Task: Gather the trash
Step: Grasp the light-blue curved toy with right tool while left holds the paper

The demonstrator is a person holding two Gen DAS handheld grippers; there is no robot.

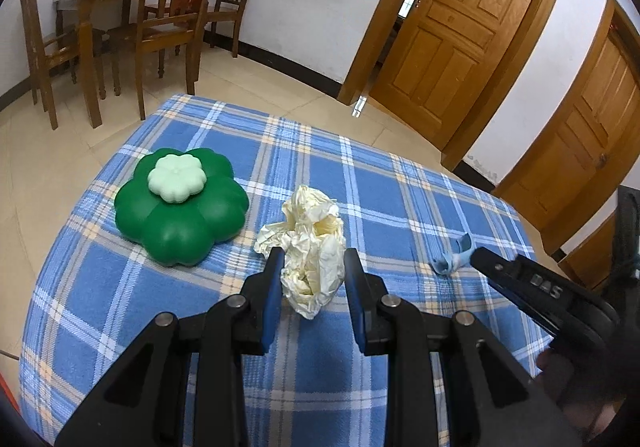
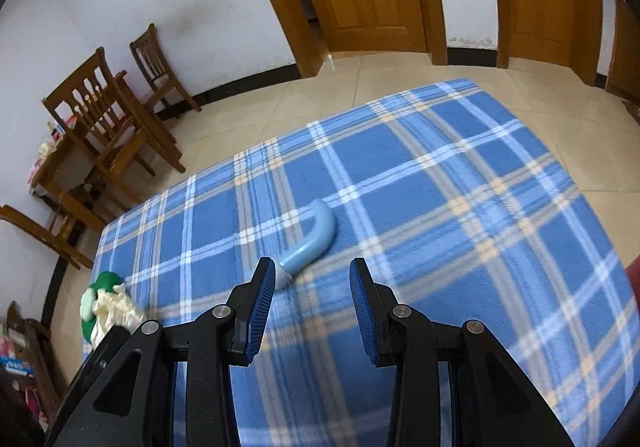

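Observation:
A crumpled cream paper wad [image 1: 310, 247] lies on the blue plaid tablecloth [image 1: 400, 199]. My left gripper [image 1: 314, 267] is open with its fingers on either side of the wad's near end, without squeezing it. A green flower-shaped bin with a pale green lid [image 1: 180, 203] sits to the left of the wad. A curved light-blue plastic piece [image 2: 310, 243] lies on the cloth just ahead and to the left of my right gripper [image 2: 312, 279], which is open and empty. The piece also shows in the left wrist view [image 1: 454, 257], next to the right gripper's finger [image 1: 496, 267].
The cloth-covered table [image 2: 440, 167] ends in a far edge with tiled floor beyond. A wooden dining table and chairs [image 1: 160, 7] stand at the back left. Two wooden doors [image 1: 452, 27] are at the back right. The paper wad and bin show at the right wrist view's left edge [image 2: 104, 307].

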